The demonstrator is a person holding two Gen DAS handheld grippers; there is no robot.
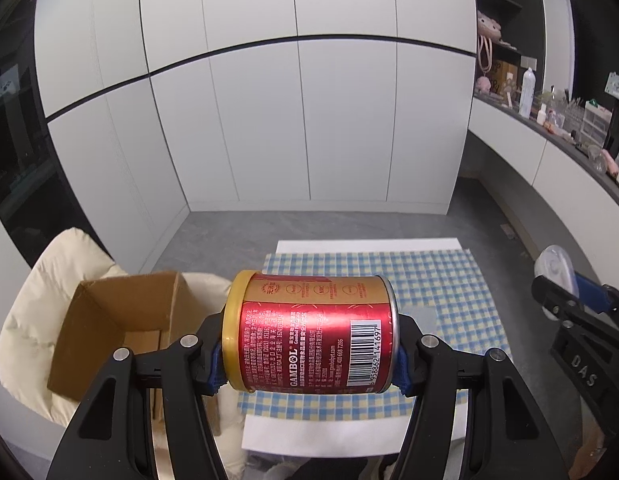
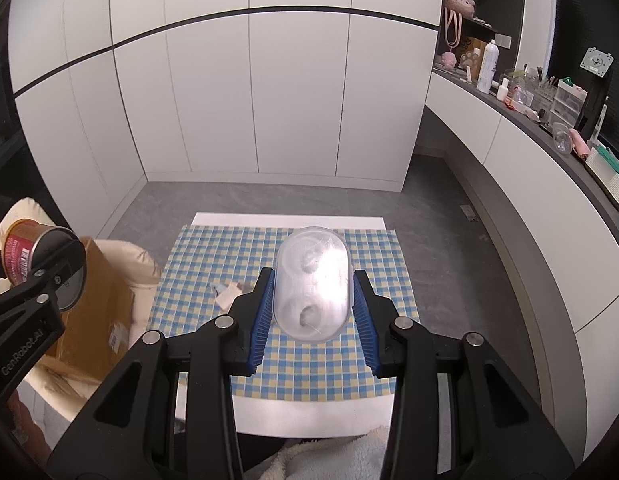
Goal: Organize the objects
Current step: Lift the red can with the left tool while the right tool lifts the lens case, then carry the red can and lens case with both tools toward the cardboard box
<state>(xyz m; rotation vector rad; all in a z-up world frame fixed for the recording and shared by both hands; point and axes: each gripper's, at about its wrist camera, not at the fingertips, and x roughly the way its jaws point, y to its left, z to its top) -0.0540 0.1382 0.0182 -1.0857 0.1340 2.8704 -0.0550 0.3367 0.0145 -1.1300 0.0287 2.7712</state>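
Observation:
My left gripper [image 1: 309, 354] is shut on a red and gold can [image 1: 313, 332] that lies sideways, yellow lid to the left, pads pressing on both ends. It hangs over the left edge of the blue and yellow checked cloth [image 1: 449, 280], beside an open cardboard box [image 1: 121, 320]. My right gripper [image 2: 312, 320] is shut on a clear oval plastic container [image 2: 313, 284], held above the checked cloth [image 2: 213, 248]. The can [image 2: 21, 252] and left gripper [image 2: 49, 276] show at the far left of the right wrist view. A small pale scrap [image 2: 229, 295] lies on the cloth.
The cardboard box [image 2: 97, 300] rests on a cream padded cushion [image 1: 37, 292] left of the white table [image 1: 349, 436]. White cabinet doors [image 1: 269, 120] stand behind. A dark counter [image 2: 521, 120] with bottles and small items runs along the right wall.

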